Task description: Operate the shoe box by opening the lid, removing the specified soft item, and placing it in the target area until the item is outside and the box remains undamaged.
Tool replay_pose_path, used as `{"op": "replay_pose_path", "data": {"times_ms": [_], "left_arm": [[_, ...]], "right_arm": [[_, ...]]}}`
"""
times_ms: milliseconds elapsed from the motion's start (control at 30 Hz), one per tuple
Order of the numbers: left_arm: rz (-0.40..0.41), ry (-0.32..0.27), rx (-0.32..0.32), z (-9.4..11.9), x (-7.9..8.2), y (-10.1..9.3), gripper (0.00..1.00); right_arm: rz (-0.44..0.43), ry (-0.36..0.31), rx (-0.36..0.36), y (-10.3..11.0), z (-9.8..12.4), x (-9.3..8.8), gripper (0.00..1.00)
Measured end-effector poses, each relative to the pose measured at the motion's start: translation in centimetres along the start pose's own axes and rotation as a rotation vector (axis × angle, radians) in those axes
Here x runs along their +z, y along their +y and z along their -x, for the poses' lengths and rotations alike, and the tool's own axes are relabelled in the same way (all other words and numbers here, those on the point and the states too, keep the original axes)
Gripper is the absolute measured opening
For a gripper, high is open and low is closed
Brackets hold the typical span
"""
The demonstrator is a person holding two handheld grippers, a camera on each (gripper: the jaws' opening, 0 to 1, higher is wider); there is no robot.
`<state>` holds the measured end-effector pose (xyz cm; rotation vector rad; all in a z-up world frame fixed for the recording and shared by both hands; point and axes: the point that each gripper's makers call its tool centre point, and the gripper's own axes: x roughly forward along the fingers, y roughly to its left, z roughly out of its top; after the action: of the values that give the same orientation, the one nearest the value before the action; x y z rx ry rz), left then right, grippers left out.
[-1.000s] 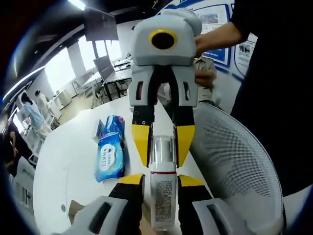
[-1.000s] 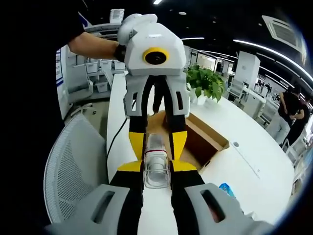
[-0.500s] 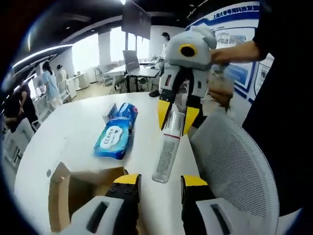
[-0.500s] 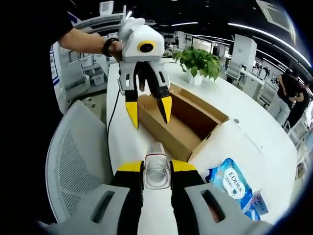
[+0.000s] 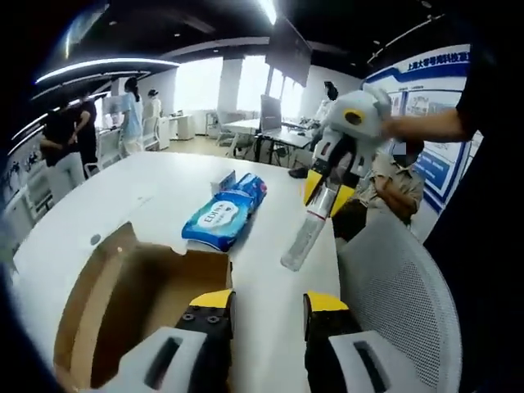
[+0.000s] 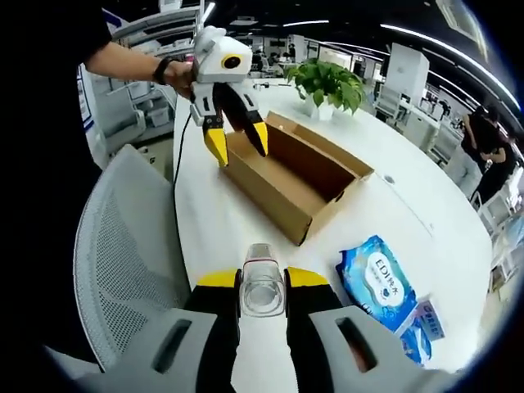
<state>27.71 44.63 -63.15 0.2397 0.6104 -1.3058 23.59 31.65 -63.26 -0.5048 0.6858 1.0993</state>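
Cardboard shoe box [image 6: 295, 176], brown and rectangular, sits open-topped on the white worktop [image 6: 393, 221], its visible interior bare. Right hand-held gripper [image 6: 262, 282] pinches a clear plastic bottle [image 6: 262, 286] above the worktop. Left hand-held gripper [image 6: 236, 139] hangs spread by the box's end. A soft blue wipes pack [image 6: 378, 282] lies on the worktop beside the box, near a white mesh chair [image 6: 123, 262].

Left gripper [image 5: 267, 304] held open above open cardboard box [image 5: 123, 315]. Far right, clear bottle [image 5: 304, 237] gripped by right gripper [image 5: 326, 190]; blue wipes pack [image 5: 223, 217] laid on white table [image 5: 115, 196].
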Motion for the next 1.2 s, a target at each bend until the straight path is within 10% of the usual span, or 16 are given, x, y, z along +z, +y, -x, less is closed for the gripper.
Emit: {"op": "replay_pose_path", "data": {"times_ms": [600,1200], "left_arm": [[0.202,-0.075,0.154,1.9,-3.6,2.1,0.35],[0.31,-0.106,0.213,3.5,-5.7,2.8,0.34]], "right_arm": [[0.047,0.166,0.008,-2.5,2.2,-4.5,0.18],[0.081,0.235,-0.016,-8.0,3.9,-4.0,0.18]]}}
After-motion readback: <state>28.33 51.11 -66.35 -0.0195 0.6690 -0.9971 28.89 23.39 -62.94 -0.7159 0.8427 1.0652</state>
